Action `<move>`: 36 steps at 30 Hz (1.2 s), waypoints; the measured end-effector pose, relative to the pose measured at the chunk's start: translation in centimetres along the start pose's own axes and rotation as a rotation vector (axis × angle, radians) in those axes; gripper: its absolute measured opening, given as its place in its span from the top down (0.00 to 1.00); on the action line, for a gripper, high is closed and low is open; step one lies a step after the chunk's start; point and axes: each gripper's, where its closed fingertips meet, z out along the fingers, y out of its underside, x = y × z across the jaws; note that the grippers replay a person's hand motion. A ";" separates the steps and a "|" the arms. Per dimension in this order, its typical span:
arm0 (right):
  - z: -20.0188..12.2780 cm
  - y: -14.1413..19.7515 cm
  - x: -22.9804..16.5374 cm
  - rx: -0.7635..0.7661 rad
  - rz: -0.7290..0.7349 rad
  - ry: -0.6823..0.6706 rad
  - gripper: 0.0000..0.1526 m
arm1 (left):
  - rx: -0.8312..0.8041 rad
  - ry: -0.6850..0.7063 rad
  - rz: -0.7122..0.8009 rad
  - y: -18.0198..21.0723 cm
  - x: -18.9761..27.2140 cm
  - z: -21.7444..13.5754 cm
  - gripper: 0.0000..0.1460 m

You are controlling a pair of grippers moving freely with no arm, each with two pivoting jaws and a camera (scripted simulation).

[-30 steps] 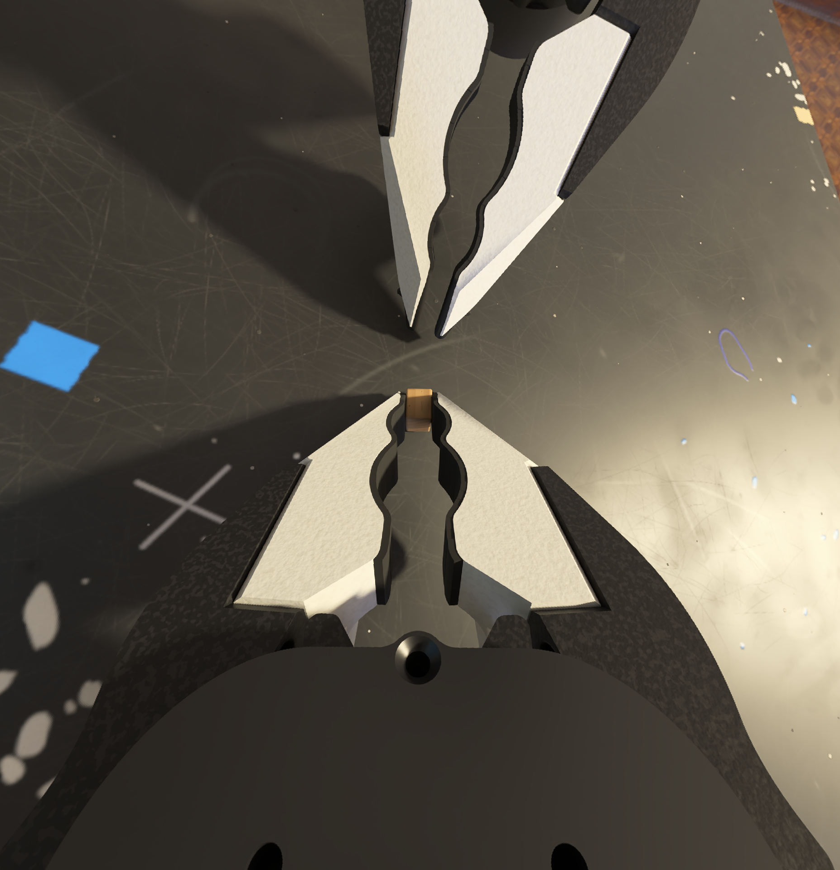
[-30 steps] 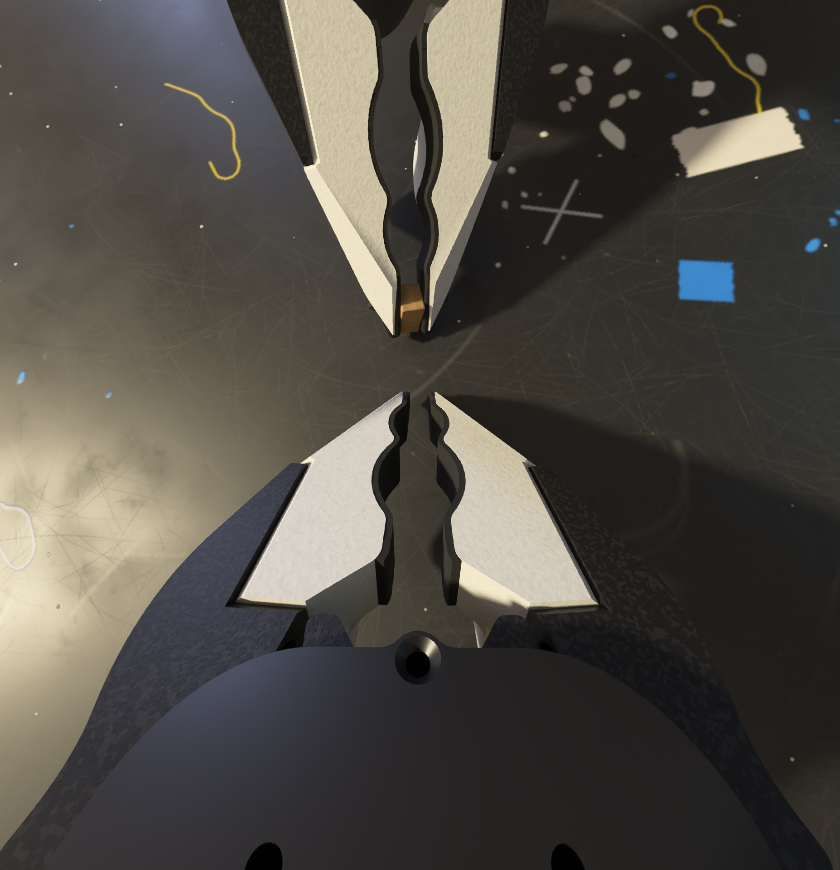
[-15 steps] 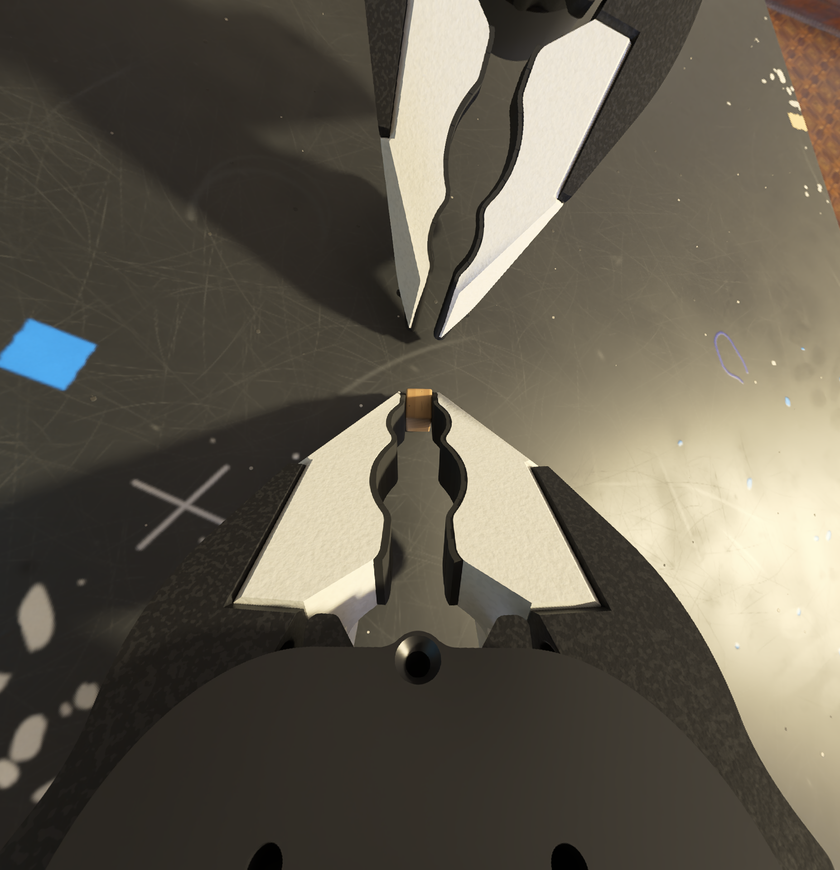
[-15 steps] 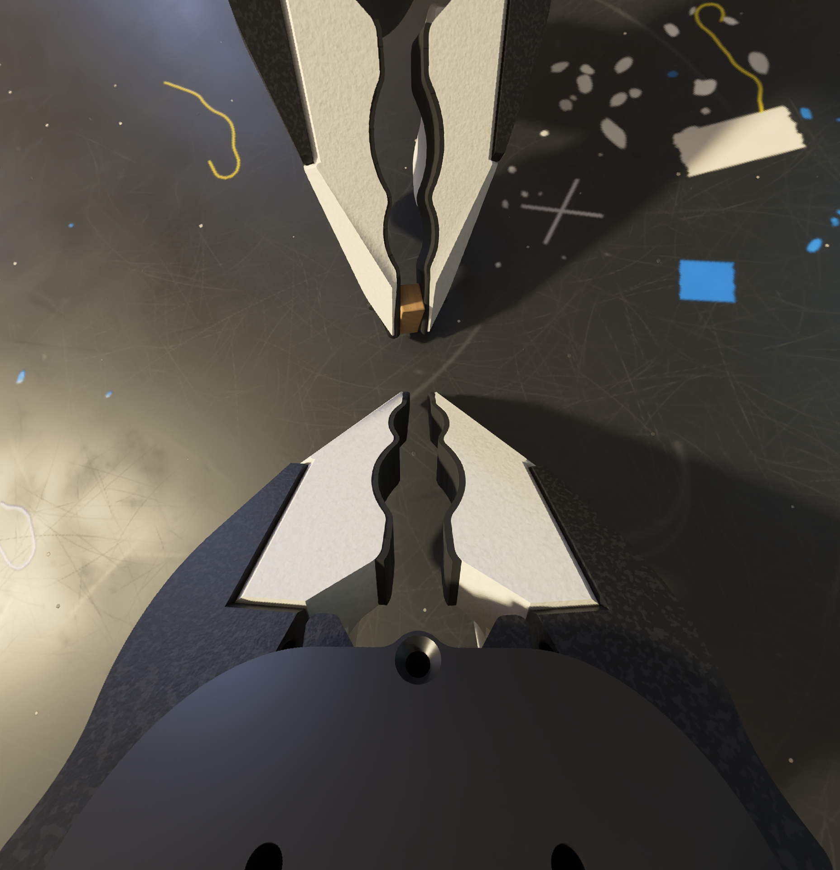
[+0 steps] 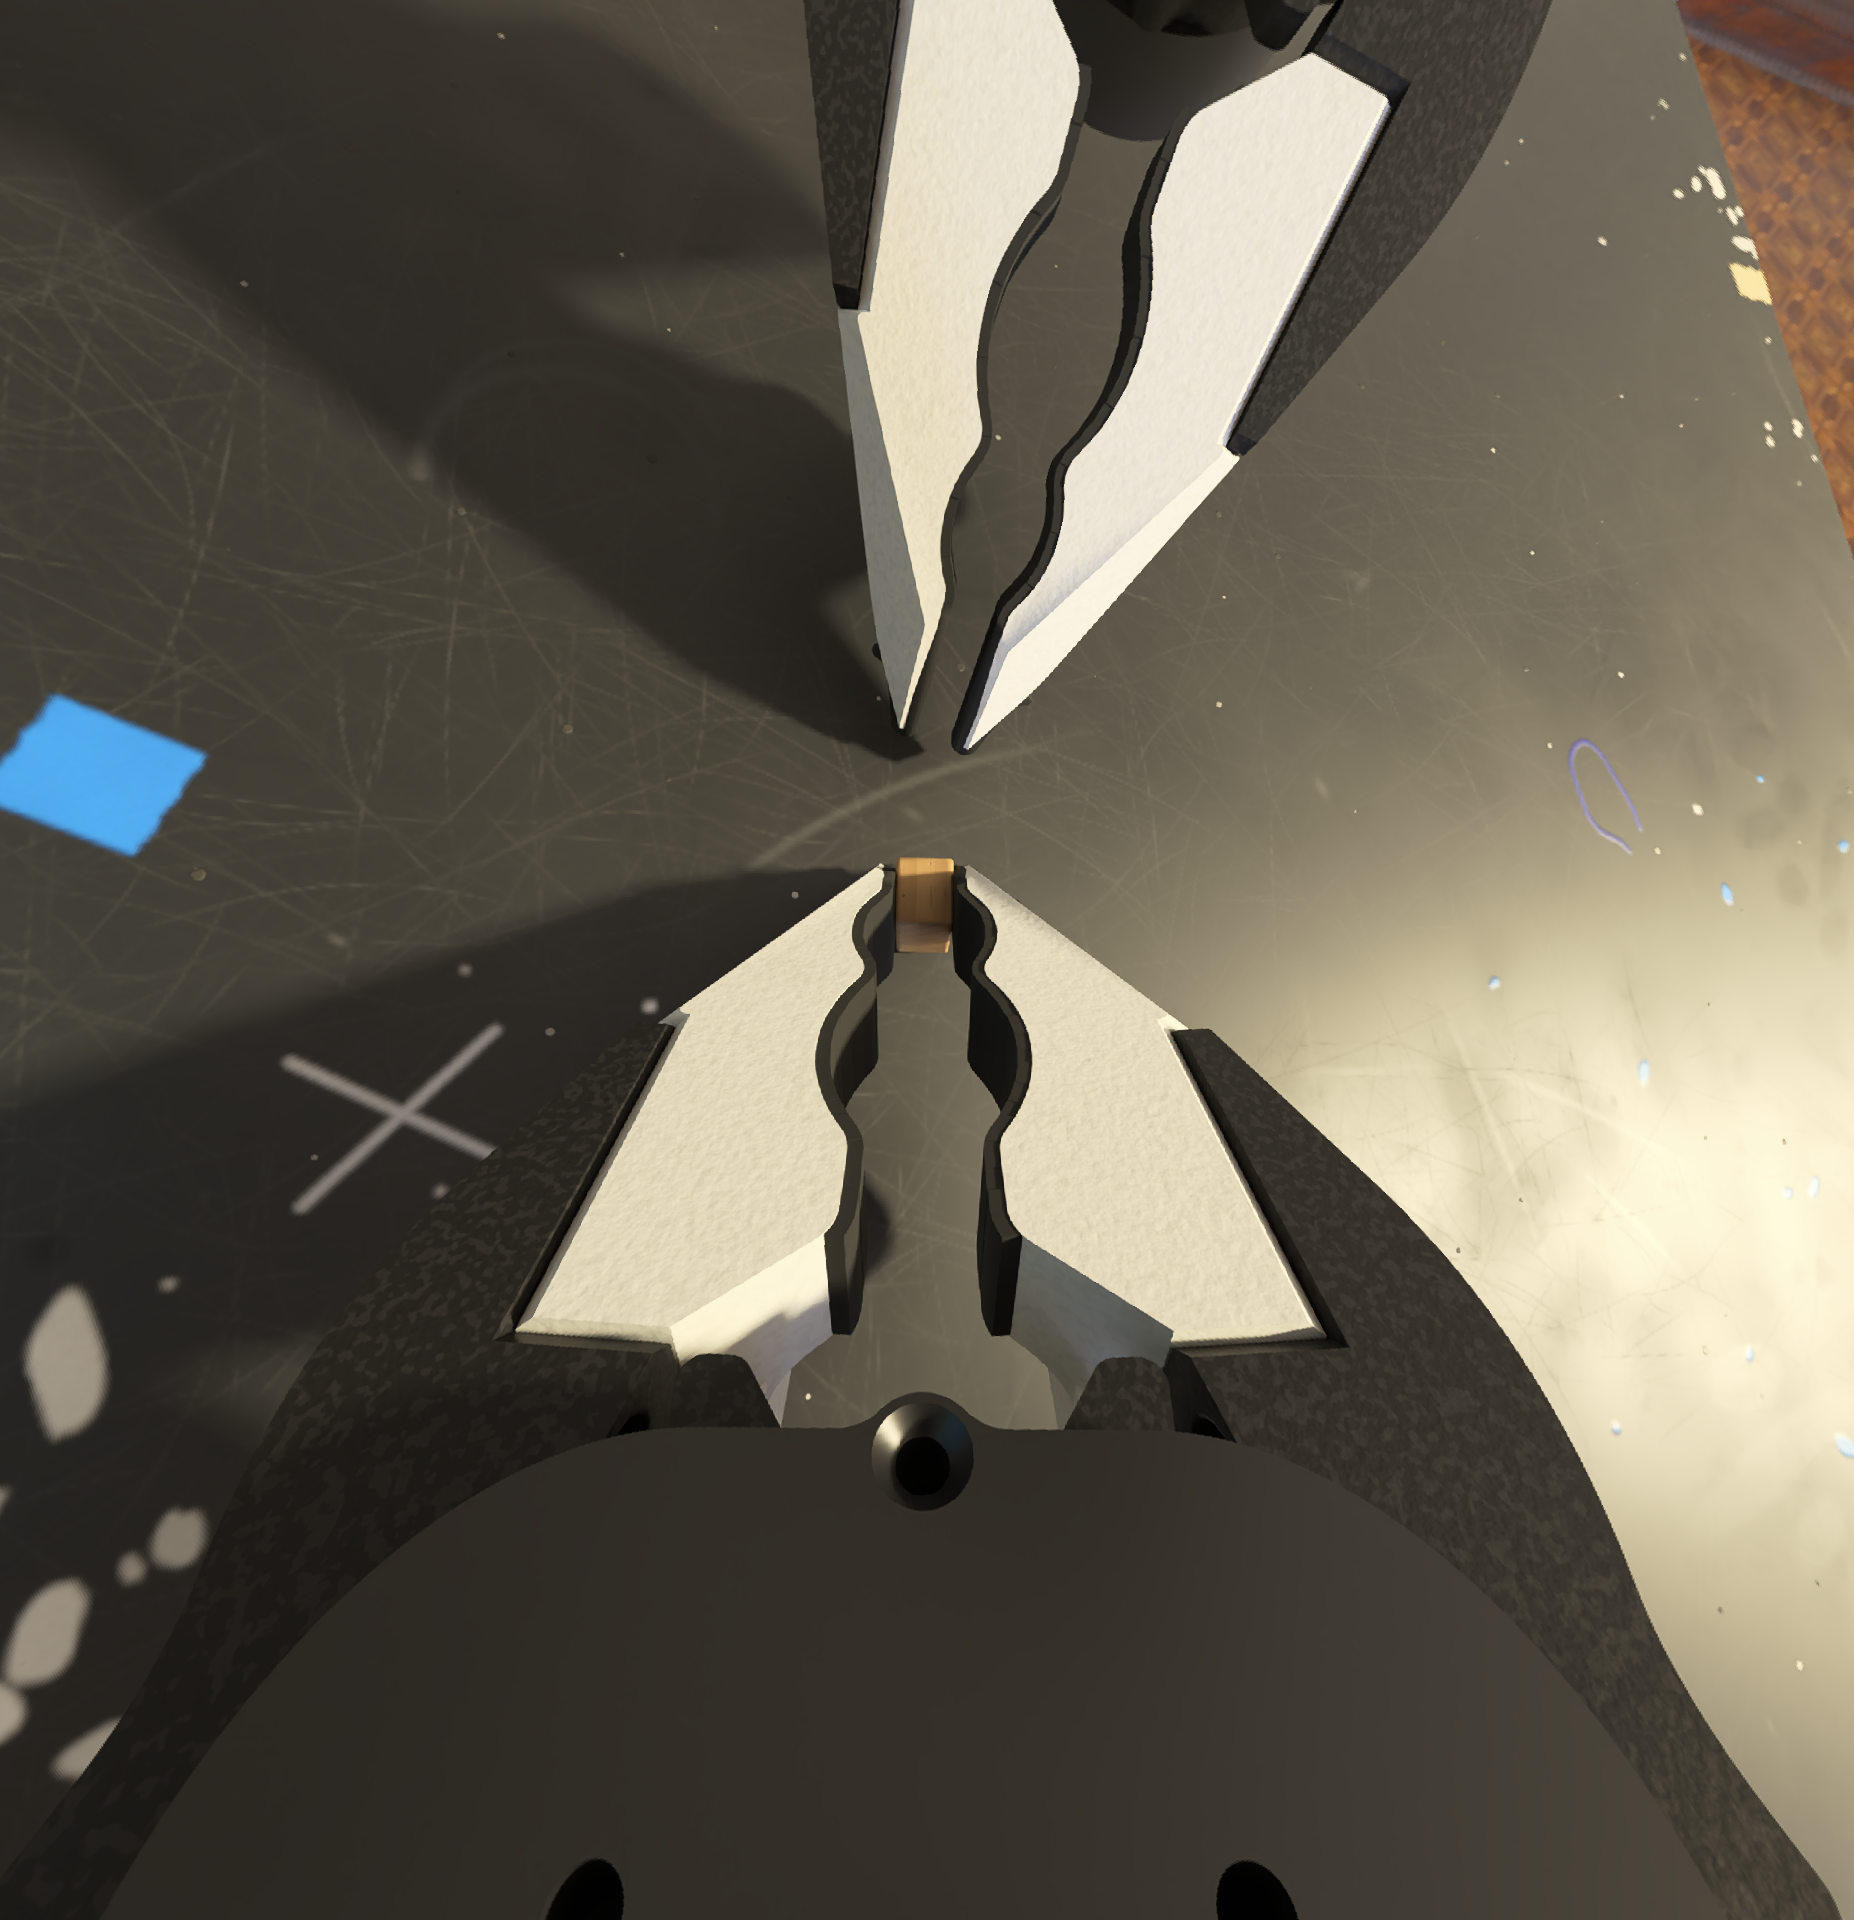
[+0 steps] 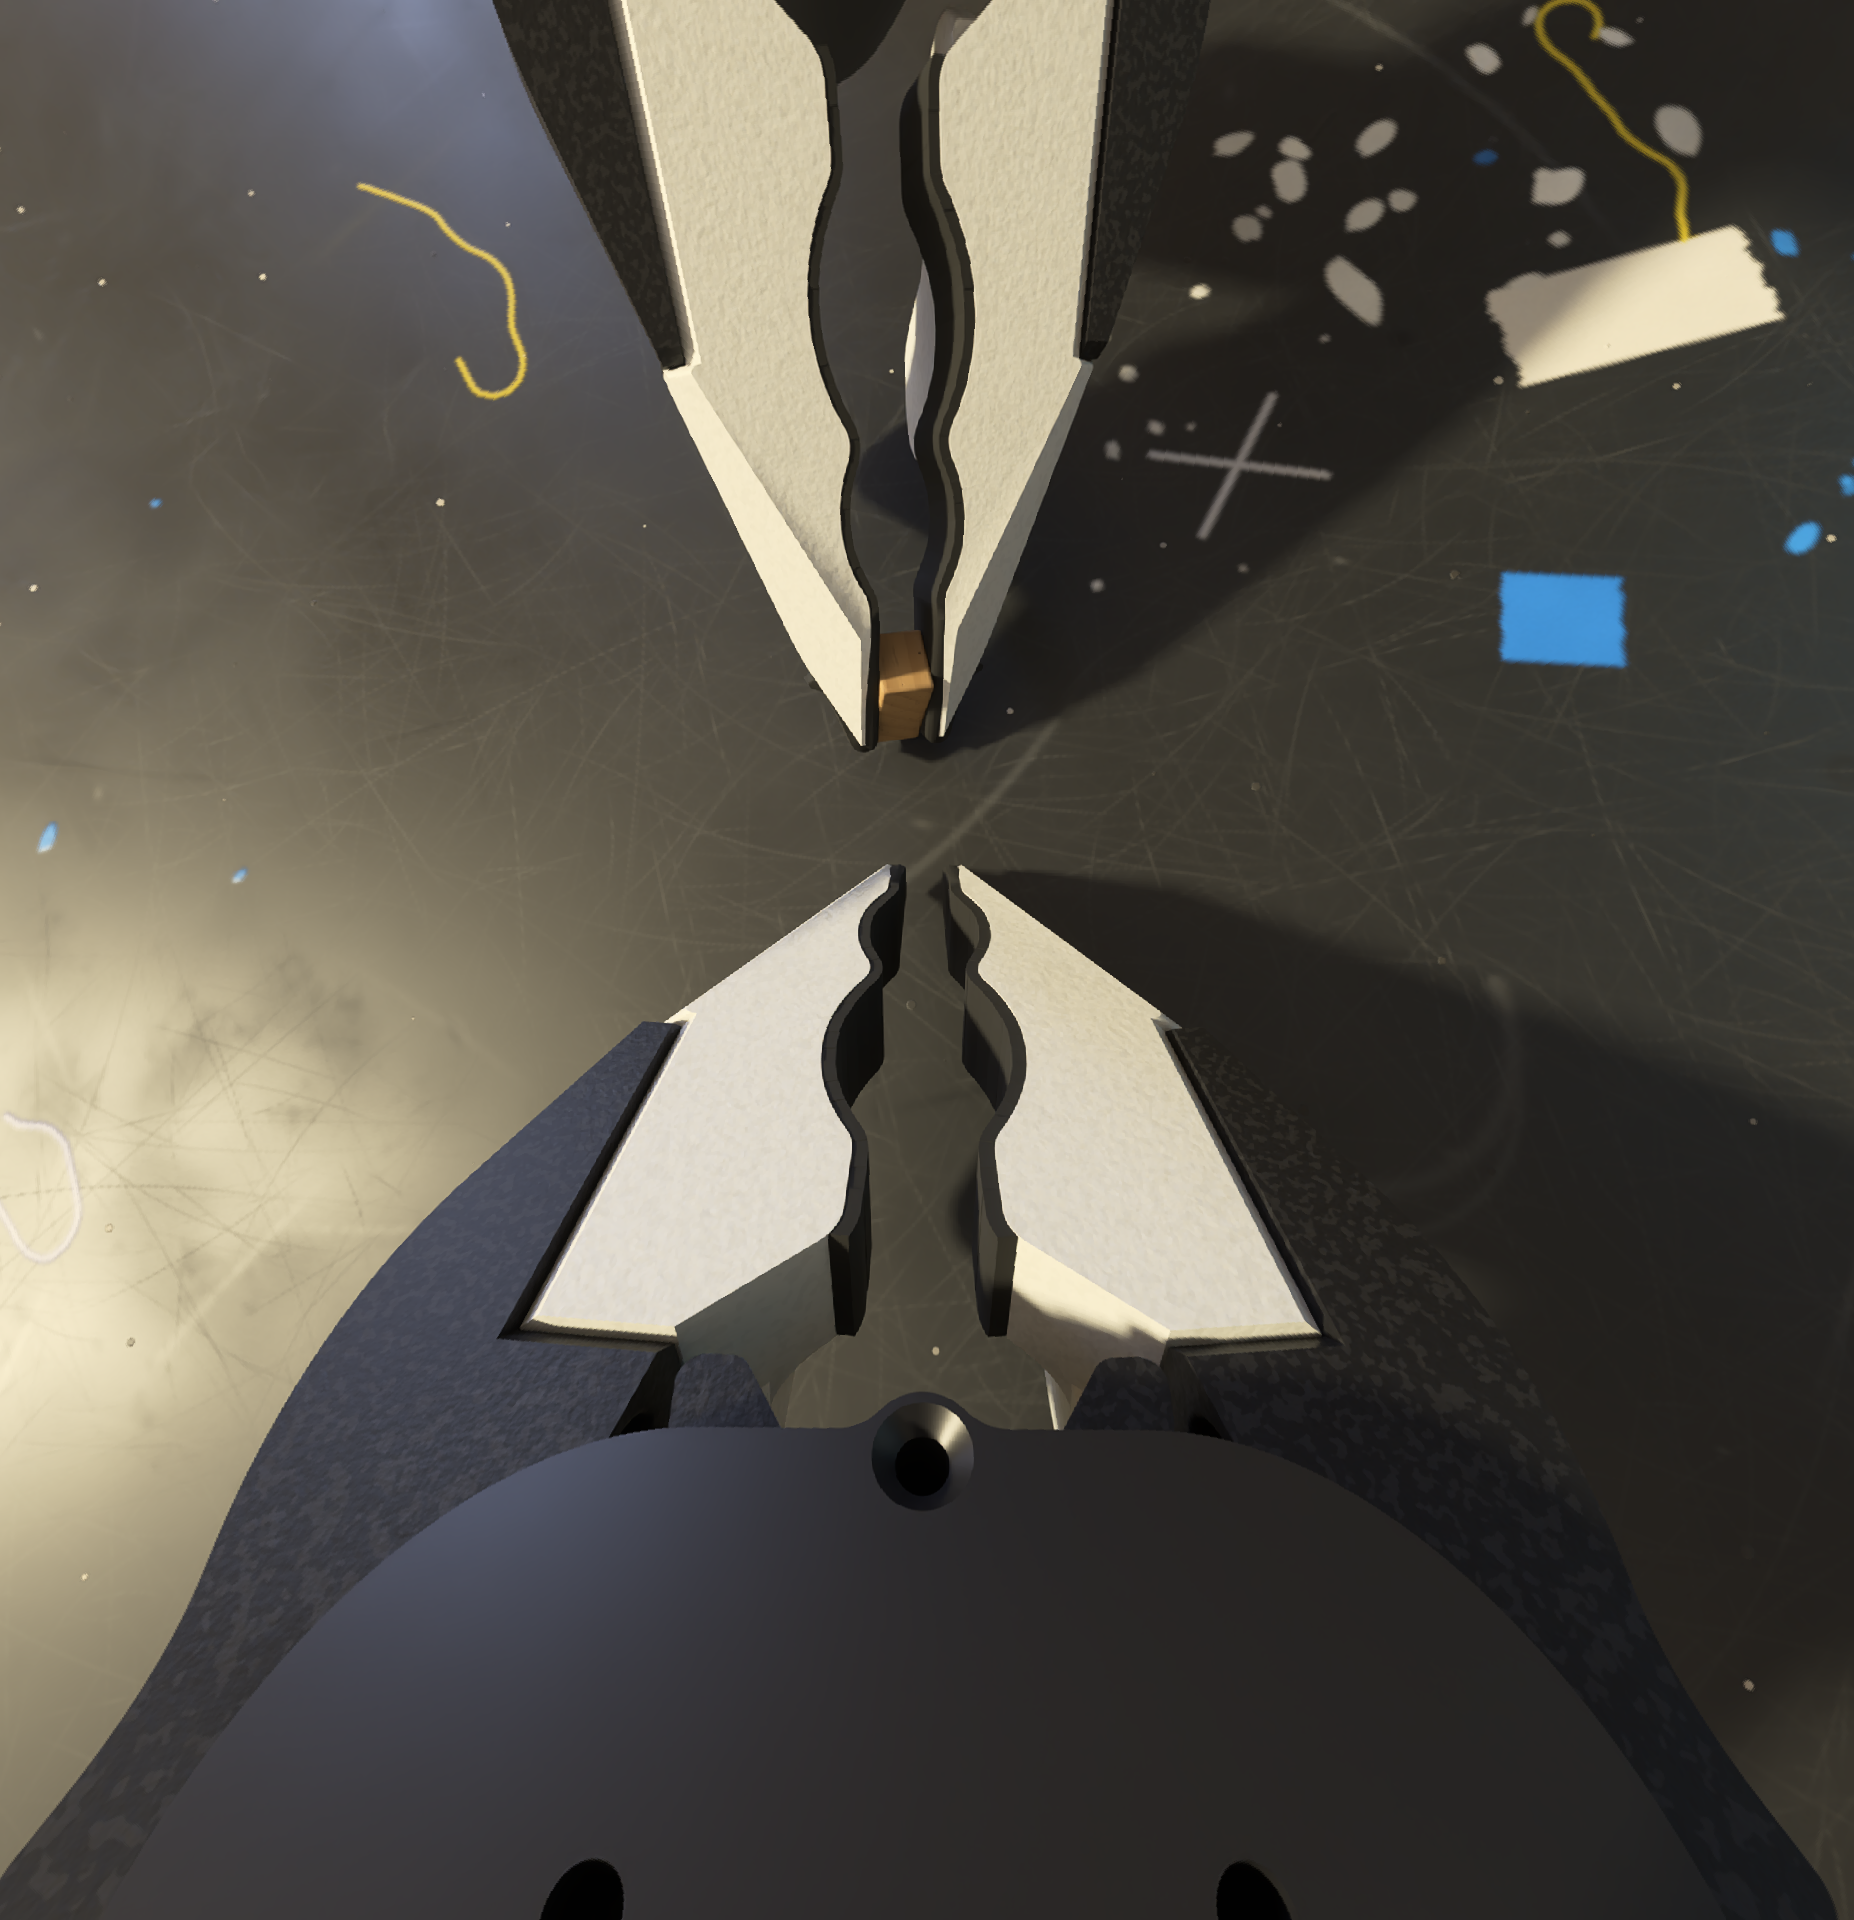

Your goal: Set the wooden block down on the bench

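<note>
As I hold the rig steady, change: almost none over the last second; placing seems stalled just short of release.
Left gripper: clamped on the wooden block at its fingertips.
Block position: low over the bench; I cannot tell whether it touches.
Right gripper: narrowly parted, empty, tip to tip with the left.
Materials: tan, square-edged wood; white textured wavy-edged pads; dark, scratched, glossy benchtop.

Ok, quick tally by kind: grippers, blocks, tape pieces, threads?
Hand-held gripper: 2 (left, right)
Block: 1
Tape: 2 (blue, pale)
Thread: 3 (yellow, white)
Total: 8
</note>
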 end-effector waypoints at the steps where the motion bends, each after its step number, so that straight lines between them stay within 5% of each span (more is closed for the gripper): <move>1: 0.0 0.0 0.0 0.000 0.000 0.000 0.96 | 0.000 0.000 -0.001 0.0 0.0 0.0 0.94; 34: 0.3 -0.3 0.0 -0.008 -0.044 -0.017 0.95 | 0.000 -0.020 0.017 -0.2 0.1 0.3 0.94; 36: 0.4 -0.4 -0.1 -0.010 -0.053 -0.014 0.95 | 0.002 -0.015 0.032 -0.4 0.5 0.4 0.87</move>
